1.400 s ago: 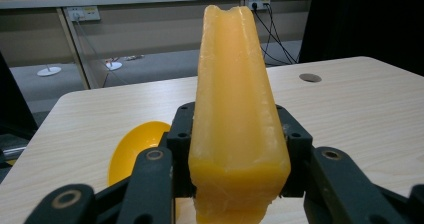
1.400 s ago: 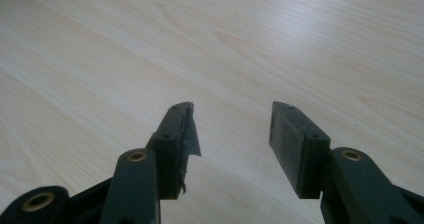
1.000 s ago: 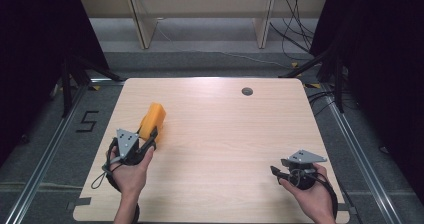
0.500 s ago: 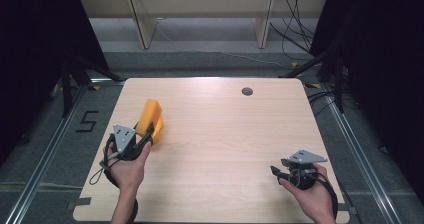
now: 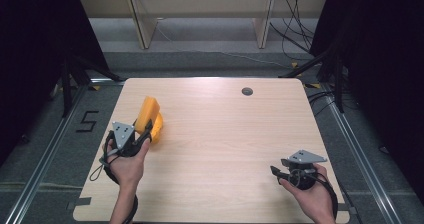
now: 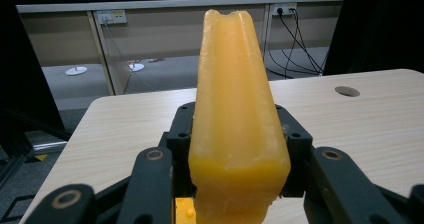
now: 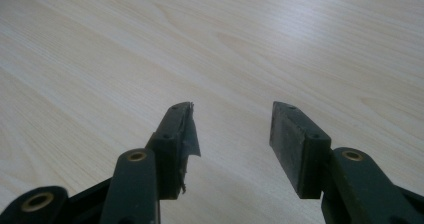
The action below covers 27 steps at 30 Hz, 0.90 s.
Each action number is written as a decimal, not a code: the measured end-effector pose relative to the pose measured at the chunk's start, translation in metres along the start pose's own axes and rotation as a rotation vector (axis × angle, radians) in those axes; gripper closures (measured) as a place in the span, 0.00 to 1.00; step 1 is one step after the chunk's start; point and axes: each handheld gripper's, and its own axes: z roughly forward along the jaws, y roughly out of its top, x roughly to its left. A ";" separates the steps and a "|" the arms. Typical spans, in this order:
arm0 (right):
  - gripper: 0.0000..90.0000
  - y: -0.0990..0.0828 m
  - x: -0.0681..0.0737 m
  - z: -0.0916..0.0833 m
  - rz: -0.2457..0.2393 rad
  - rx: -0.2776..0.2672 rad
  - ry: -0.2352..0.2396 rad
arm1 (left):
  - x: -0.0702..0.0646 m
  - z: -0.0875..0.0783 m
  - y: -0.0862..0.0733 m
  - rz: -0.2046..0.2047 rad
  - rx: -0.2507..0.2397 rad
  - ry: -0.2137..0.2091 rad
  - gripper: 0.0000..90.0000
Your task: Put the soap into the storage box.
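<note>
Item: one yellow-orange moulded piece [image 6: 235, 129], waxy and slightly translucent, tapering to a notched tip. Location: at about nine o'clock on the desk [image 5: 225, 134], standing tilted with its tip rising toward twelve. The left gripper [image 5: 142, 134] is pinching it across the wider lower body, a black jaw pressing on each flank. Handling, as judged: it is looking light and fairly stiff, with smooth sides likely to be slipping under a loose hold; the broad base is offering the best purchase. The right gripper [image 7: 232, 134] is sitting spread and empty at about five o'clock.
</note>
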 end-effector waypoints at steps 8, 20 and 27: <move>0.57 0.000 0.000 0.000 0.000 0.000 0.000 | 0.003 0.005 0.000 -0.003 0.010 0.013 0.67; 0.57 0.000 0.001 0.001 0.008 -0.005 0.000 | 0.008 0.014 -0.006 -0.021 0.024 0.068 0.67; 0.57 0.000 0.001 0.000 0.010 0.002 -0.004 | 0.009 0.025 -0.012 -0.026 0.047 0.094 0.67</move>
